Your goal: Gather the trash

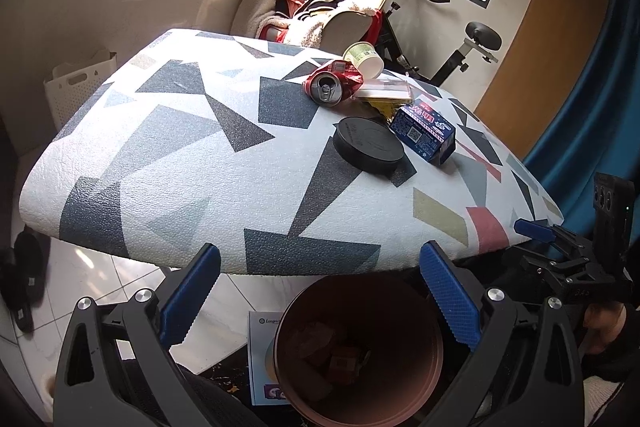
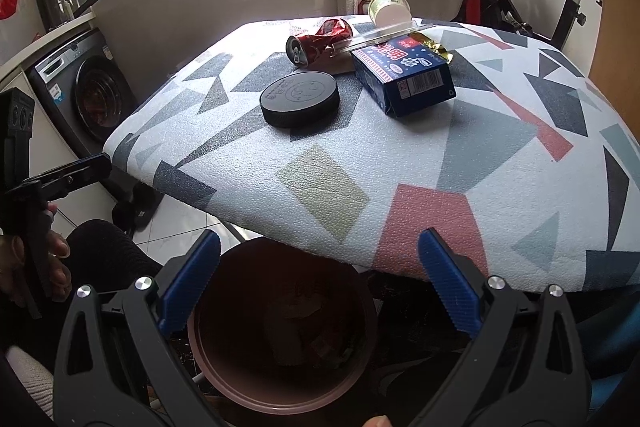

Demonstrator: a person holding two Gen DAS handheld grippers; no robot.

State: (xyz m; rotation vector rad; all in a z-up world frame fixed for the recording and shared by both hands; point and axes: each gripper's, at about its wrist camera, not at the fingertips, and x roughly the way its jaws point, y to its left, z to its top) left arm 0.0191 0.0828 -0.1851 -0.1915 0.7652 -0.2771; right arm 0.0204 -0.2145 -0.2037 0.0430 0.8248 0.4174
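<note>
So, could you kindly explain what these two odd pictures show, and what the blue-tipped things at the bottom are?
There is no robot here: a person holds a two-finger grasping tool in each hand, and each tool carries a wide-angle camera looking forward along its fingers. One picture comes from the left tool, the other from the right tool; the blue pads are their fingertips. Both tools are open and hold nothing.

Ahead is a table with a patterned cover. On it lie a crushed red can, a tipped paper cup, a clear flat plastic case, a gold wrapper, a blue carton and a black round lid. Below the table's near edge stands a brown bin with some rubbish already inside.
</note>
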